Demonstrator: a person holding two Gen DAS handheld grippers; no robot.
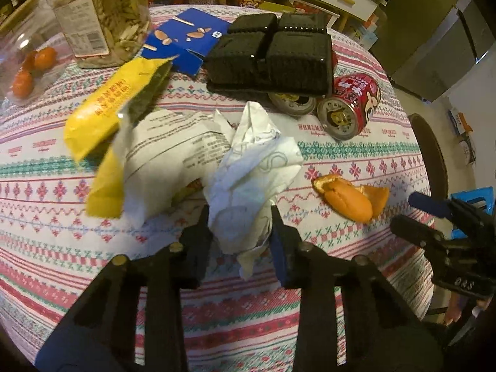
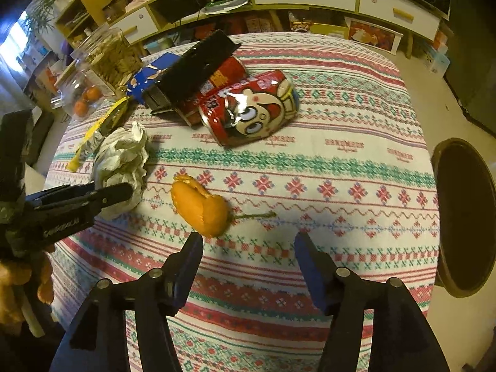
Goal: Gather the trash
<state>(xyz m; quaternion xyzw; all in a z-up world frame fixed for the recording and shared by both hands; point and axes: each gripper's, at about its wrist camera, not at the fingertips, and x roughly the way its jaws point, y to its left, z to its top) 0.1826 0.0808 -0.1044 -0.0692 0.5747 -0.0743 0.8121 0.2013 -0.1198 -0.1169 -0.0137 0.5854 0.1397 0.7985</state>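
Left gripper pinches the crumpled paper; right gripper gapes, 1 orange peel at 11 o'clock. Next: lift paper away.

On the table lie two red cans, one orange peel, one crumpled paper, one yellow wrapper, one black tray, one blue box and one jar.

Matt woven tablecloth with knitted-look pattern. At twelve o'clock in the right wrist view, a glossy metal can; at ten, crumpled matt paper; glossy black plastic tray.
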